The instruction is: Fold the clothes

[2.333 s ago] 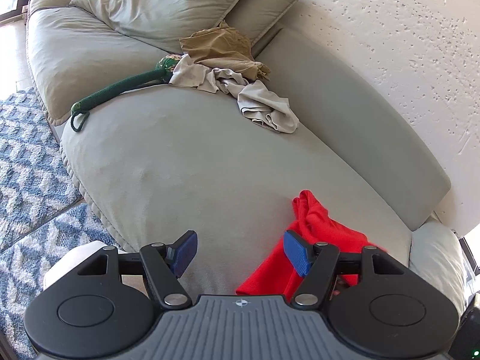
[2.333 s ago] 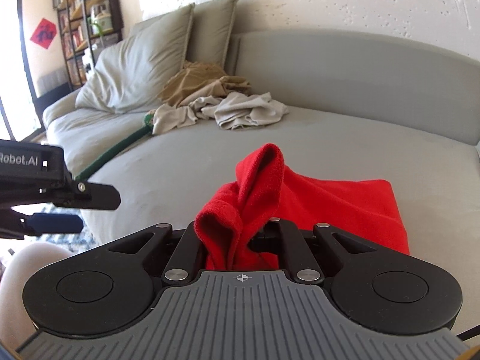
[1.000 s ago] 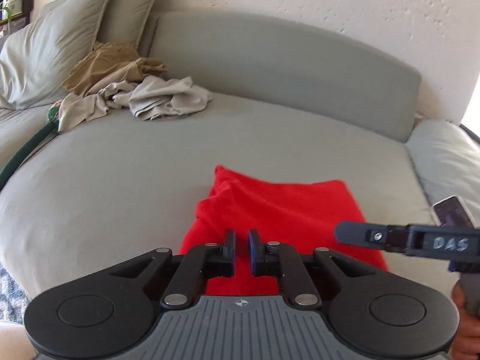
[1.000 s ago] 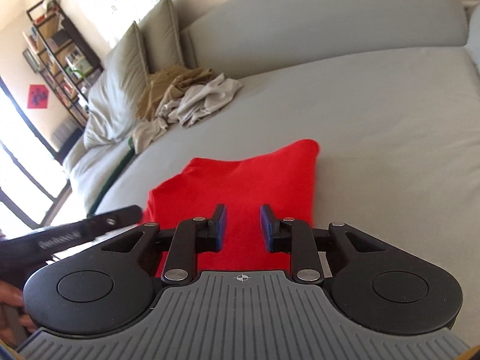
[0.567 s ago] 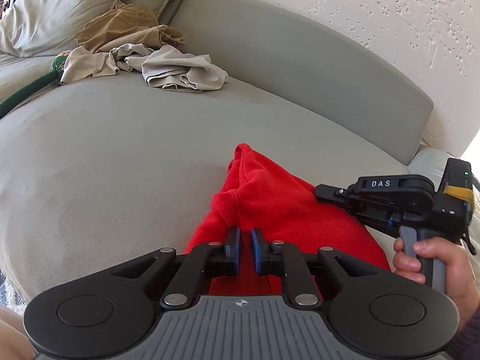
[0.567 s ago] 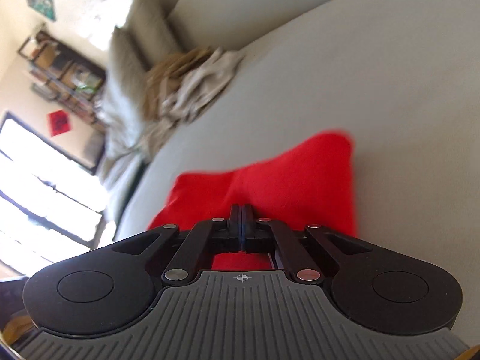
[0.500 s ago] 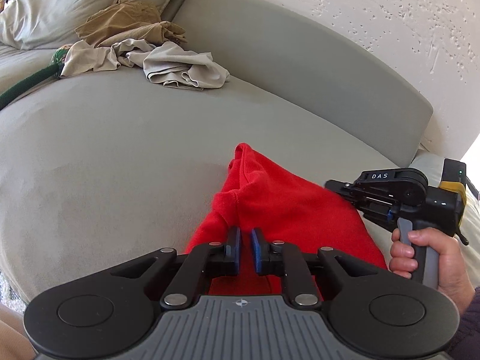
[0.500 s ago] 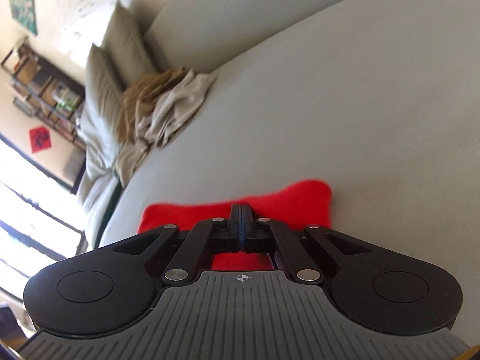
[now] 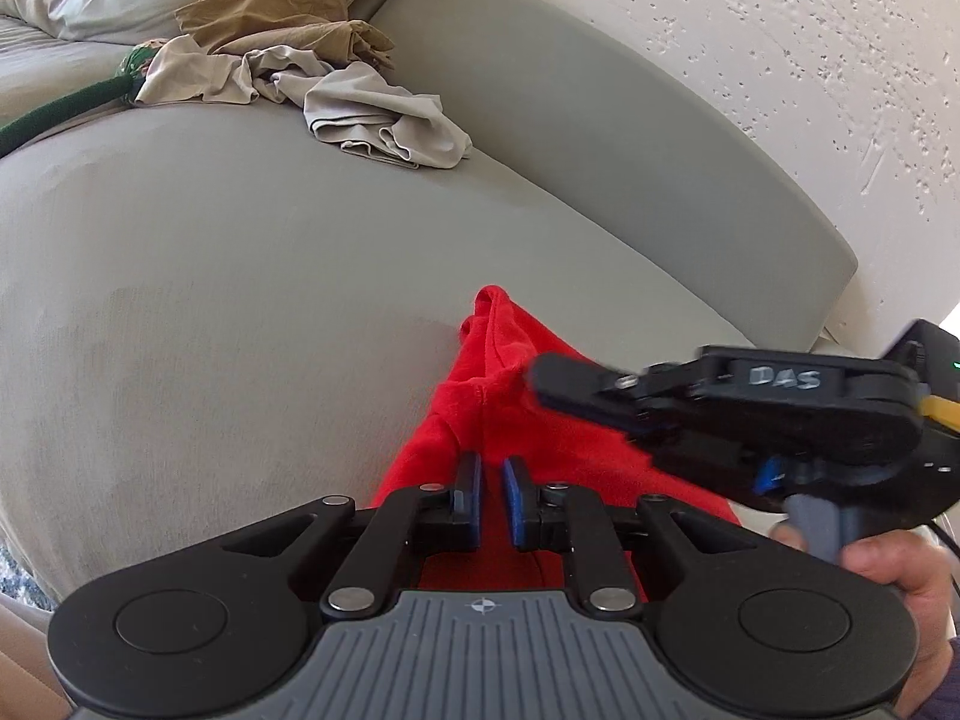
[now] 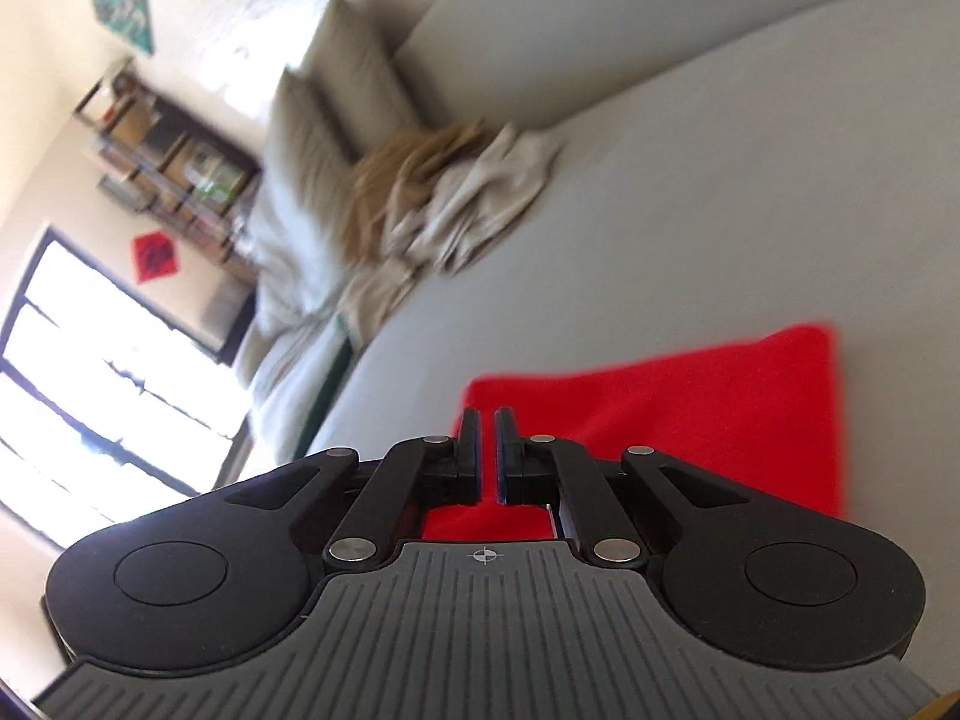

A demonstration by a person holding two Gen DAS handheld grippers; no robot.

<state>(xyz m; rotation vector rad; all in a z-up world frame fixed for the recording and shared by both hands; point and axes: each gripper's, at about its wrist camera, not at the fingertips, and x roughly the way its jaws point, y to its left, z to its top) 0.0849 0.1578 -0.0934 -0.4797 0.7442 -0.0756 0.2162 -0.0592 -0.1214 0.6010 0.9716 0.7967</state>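
Grey sofa (image 9: 252, 276): both grippers' fingers (image 9: 469, 495) narrowly parted over red garment (image 9: 510, 396).

Bare grey cushion (image 9: 252, 312) is lying open across the frame's left; my other gripper (image 9: 606, 396) is crowding the right, crumpled clothes (image 9: 336, 96) upper left.

Soft matt red cloth (image 9: 540, 438) lies on a smooth grey fabric sofa (image 9: 240, 300); the wall (image 9: 750, 48) is rough plaster.

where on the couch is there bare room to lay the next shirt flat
Free: the wide grey seat between the red garment and the beige clothes pile. Crowded: around the red garment, where the left claw and right claw work.
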